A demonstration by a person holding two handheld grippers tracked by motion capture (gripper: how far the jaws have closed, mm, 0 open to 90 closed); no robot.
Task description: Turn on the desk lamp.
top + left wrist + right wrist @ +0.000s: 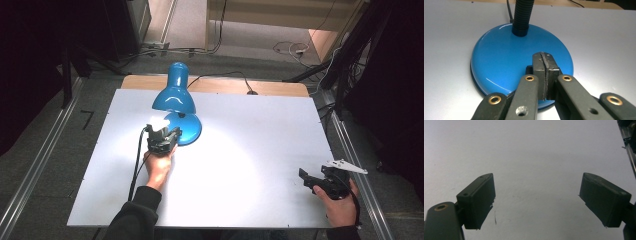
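My left gripper (545,65): fingers pressed together, over the near edge of the blue lamp (176,102) base, left of frame middle | my right gripper (315,179): fingers spread wide above bare white desk (250,150), lower right

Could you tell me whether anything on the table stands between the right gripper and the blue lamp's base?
Nothing visible does. The right gripper sits near the table's right front corner, jaws open, with bare white surface between it and the lamp base. The left gripper, jaws shut, already sits over the base's near edge.
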